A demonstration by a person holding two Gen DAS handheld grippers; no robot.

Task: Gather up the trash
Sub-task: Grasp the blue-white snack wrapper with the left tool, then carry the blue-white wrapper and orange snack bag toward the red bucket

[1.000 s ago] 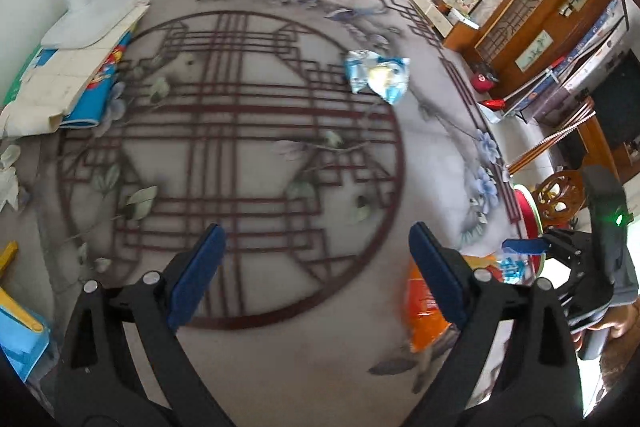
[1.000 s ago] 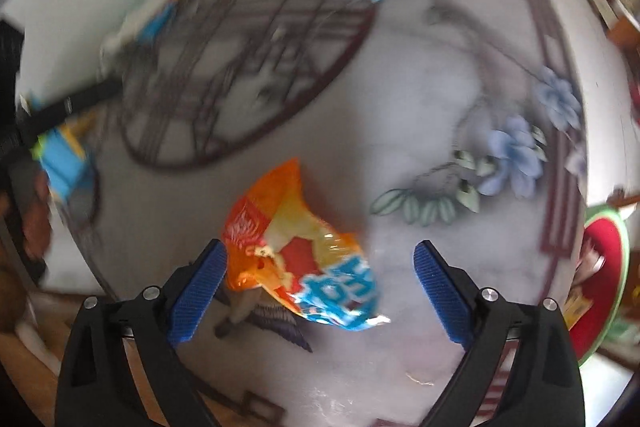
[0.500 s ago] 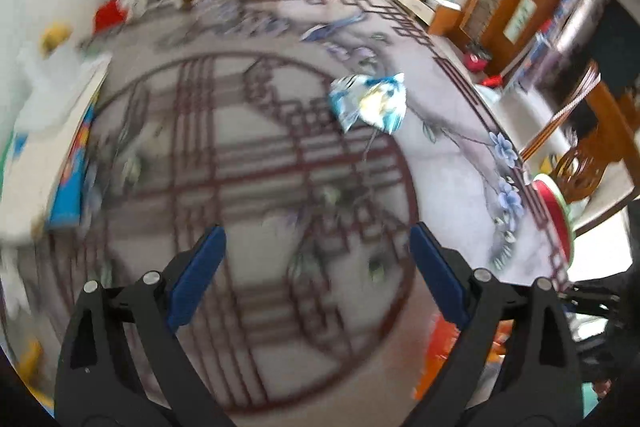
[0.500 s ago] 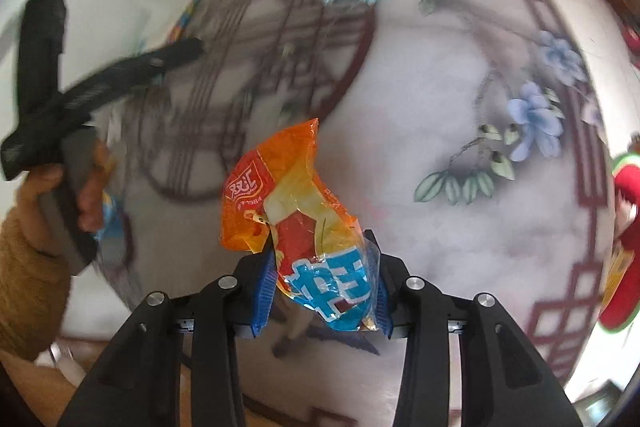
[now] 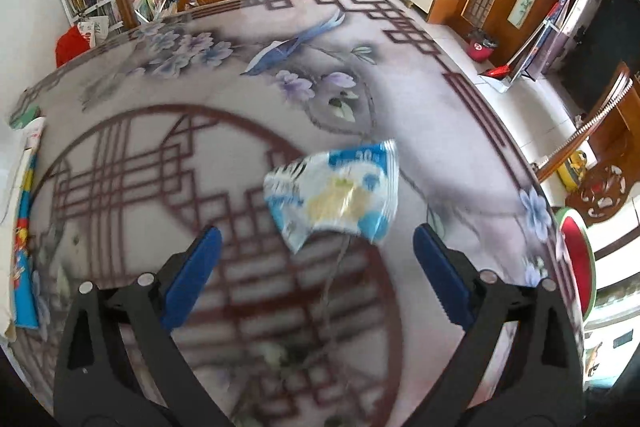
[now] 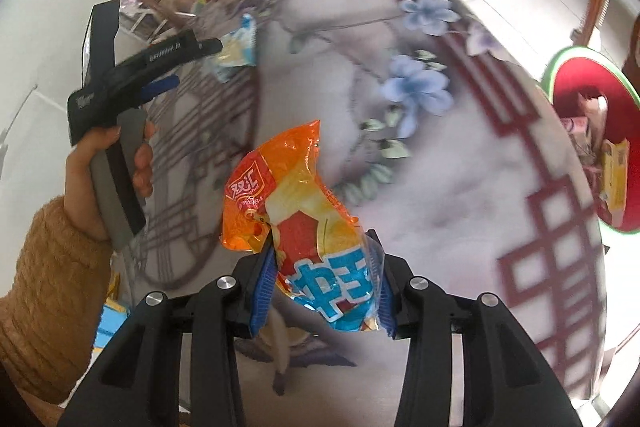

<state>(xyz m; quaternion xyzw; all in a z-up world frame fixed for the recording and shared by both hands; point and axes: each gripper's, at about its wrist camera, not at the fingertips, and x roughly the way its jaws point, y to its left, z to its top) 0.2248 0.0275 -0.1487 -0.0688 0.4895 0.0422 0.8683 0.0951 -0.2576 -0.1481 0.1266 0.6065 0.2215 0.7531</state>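
My right gripper (image 6: 322,291) now has its pads pressed on the orange snack bag (image 6: 296,223); a second ago that bag lay flat on the table with the jaws wide around it, and since then they have been closing, easing a touch at the end, and the bag is lifted clear of the table (image 6: 460,207), standing up out of the grip. My left gripper (image 5: 316,267) has its fingers spread wide, having just opened a little further, with nothing between them. It has slid across the table toward the blue and white wrapper (image 5: 334,197), which earlier sat far up the view and now lies just ahead of the fingertips, not yet between them. So one piece is secured and the second looks lined up for a grab. The red bin (image 6: 592,143) (some trash already inside) sits off the table's right edge, where I reckon the orange bag should go
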